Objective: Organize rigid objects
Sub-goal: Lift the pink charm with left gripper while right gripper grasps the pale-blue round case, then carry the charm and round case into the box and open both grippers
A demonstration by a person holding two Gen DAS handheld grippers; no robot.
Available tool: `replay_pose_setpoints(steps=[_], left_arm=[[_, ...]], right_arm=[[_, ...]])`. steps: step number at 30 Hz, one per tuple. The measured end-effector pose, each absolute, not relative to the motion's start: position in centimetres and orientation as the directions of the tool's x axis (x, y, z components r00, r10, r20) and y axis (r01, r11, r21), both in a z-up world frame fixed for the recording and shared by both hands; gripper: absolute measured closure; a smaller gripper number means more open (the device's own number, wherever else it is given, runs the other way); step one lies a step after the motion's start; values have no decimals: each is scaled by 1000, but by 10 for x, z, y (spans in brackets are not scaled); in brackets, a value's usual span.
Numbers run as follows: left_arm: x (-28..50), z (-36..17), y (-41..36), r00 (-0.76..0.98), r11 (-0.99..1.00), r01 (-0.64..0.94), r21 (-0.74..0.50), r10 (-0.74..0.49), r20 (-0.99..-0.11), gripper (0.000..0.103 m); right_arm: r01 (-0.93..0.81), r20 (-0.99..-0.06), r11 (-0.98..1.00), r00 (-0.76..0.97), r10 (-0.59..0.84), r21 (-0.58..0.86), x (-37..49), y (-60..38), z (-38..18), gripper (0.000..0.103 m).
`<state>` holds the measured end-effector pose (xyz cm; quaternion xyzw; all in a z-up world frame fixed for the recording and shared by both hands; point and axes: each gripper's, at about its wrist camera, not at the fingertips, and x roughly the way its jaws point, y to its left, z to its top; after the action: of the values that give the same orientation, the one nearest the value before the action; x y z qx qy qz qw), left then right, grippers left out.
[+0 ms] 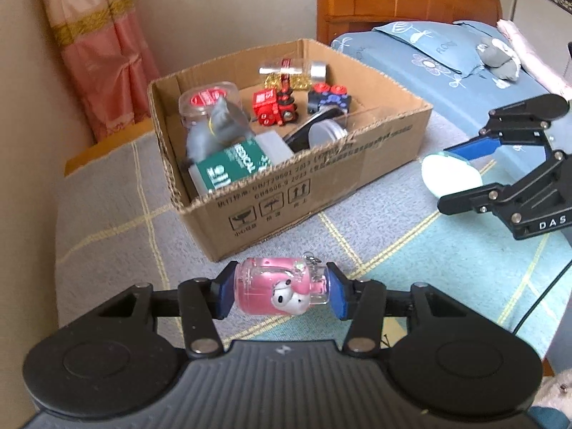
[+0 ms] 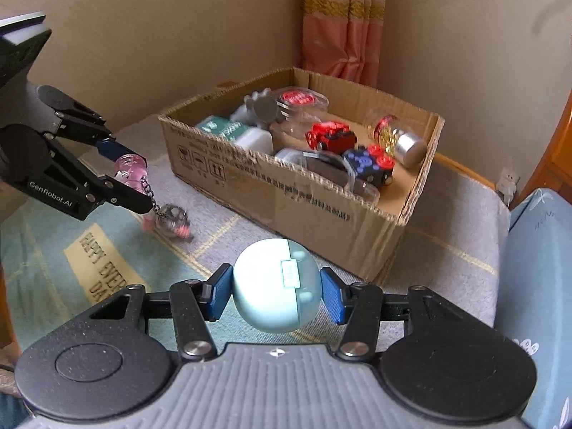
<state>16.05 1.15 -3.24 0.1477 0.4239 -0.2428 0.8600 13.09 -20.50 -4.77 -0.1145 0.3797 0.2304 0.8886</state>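
Left gripper (image 1: 282, 291) tilted downward, pads clamped on a load, right gripper (image 2: 275, 295) at its two o'clock, likewise clamped

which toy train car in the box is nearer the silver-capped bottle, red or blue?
The blue car. It sits right beside the silver-capped bottle at the box's far end; the red car lies farther in, toward the red-lidded jar.
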Motion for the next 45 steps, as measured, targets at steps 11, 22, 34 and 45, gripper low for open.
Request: replay_pose_setpoints(steps=[11, 22, 34, 45], left_arm=[[156, 18, 2, 556, 798, 597, 76, -344, -756, 53], [184, 57, -13, 628, 794, 596, 123, -366, -687, 53], [255, 73, -13, 682, 843, 518, 149, -301, -667, 53], [308, 64, -26, 676, 865, 488, 120, -287, -679, 53]], right_arm=[[-509, -682, 859, 649, 337, -60, 131, -209, -9, 45], [-515, -644, 853, 681, 349, -83, 178, -196, 11, 45], [-546, -679, 836, 637, 366, -62, 247, -162, -8, 45], [-495, -645, 868, 676, 356, -40, 233, -165, -3, 9]])
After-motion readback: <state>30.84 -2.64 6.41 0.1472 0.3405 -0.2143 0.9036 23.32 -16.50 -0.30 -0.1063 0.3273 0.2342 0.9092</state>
